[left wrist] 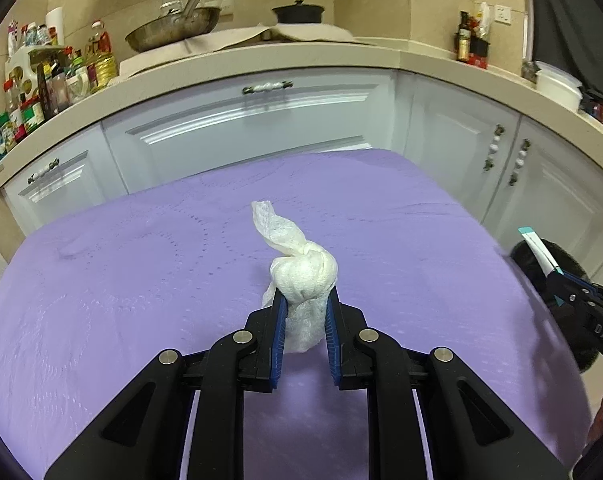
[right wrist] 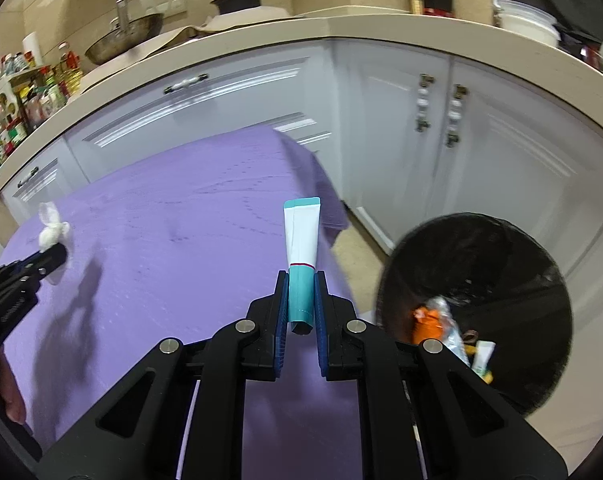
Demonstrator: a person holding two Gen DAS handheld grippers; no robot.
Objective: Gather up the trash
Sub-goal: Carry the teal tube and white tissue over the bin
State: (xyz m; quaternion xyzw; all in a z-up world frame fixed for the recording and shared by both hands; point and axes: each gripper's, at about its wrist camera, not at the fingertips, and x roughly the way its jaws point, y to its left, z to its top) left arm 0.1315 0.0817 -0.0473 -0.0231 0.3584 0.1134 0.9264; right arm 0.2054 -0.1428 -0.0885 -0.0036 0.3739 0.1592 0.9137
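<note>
Left gripper: left gripper (left wrist: pixel 305 300), black with blue pads, fills the bottom of the left wrist view; its jaws pinch a knotted white tissue wad (left wrist: pixel 303 276) held above the table, a twisted tail sticking up from the knot.
Right gripper: right gripper (right wrist: pixel 301 284), of the same build, pinches a white and teal tube (right wrist: pixel 302 248) by its teal lower end; the flat crimped end points up and away.
Hand: part of a hand (right wrist: pixel 9 388) shows at the lower left edge of the right wrist view, behind the left gripper's body.
Table: purple tablecloth (left wrist: pixel 141 280) covers the table beneath both grippers; one corner hangs down on the far right side.
Trash bin: round black bin (right wrist: pixel 473 312) stands on the floor just beside the table's right edge, to the right of the right gripper and lower; inside lie an orange piece (right wrist: pixel 425 324), a crumpled clear wrapper (right wrist: pixel 447 320) and a small white tube (right wrist: pixel 483 356).
Cabinets: white cabinet doors (left wrist: pixel 261 128) with ornate handles run behind the table.
Counter: beige counter (left wrist: pixel 301 60) curves above the cabinets; on it sit a metal pan (left wrist: pixel 173 28), a black lidded pot (left wrist: pixel 299 12), a crowd of bottles and jars (left wrist: pixel 53 80) at left, a dark bottle (left wrist: pixel 464 38) and a white container (left wrist: pixel 559 84) at right.
</note>
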